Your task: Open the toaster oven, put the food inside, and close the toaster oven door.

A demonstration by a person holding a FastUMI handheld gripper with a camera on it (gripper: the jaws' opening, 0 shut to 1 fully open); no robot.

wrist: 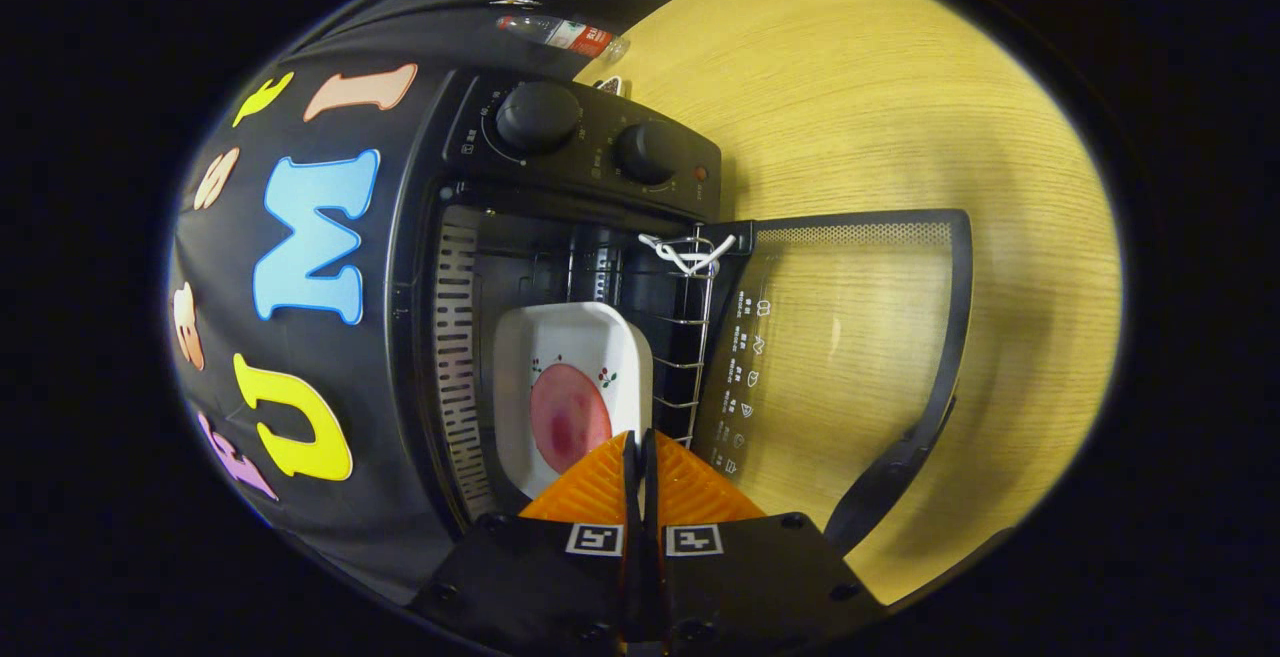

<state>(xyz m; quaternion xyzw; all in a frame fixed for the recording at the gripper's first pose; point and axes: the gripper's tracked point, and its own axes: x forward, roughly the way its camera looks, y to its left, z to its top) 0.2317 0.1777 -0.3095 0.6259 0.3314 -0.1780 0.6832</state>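
- On the wooden tabletop (880, 87), against the black cloth wall, stands a black toaster oven (560, 267), seen rotated in the gripper view.
- Its glass door (850, 337) is swung fully open and lies over the tabletop, the dark handle (890, 477) along its outer edge.
- Inside the oven sits a white rectangular dish (570, 377), resting on the wire rack (690, 337) whose front edge shows at the door hinge side.
- Within the dish lies a round pink slice of food (568, 419), well inside the oven cavity.
- Two round knobs (537, 117) sit on the control panel beside the cavity.
- Near the tabletop's far edge, behind the oven, lies a plastic bottle (560, 34) on its side.
- Just before the dish's near rim, the gripper (640, 457) has its fingers pressed together, gripping nothing, their tips overlapping the dish edge in view.
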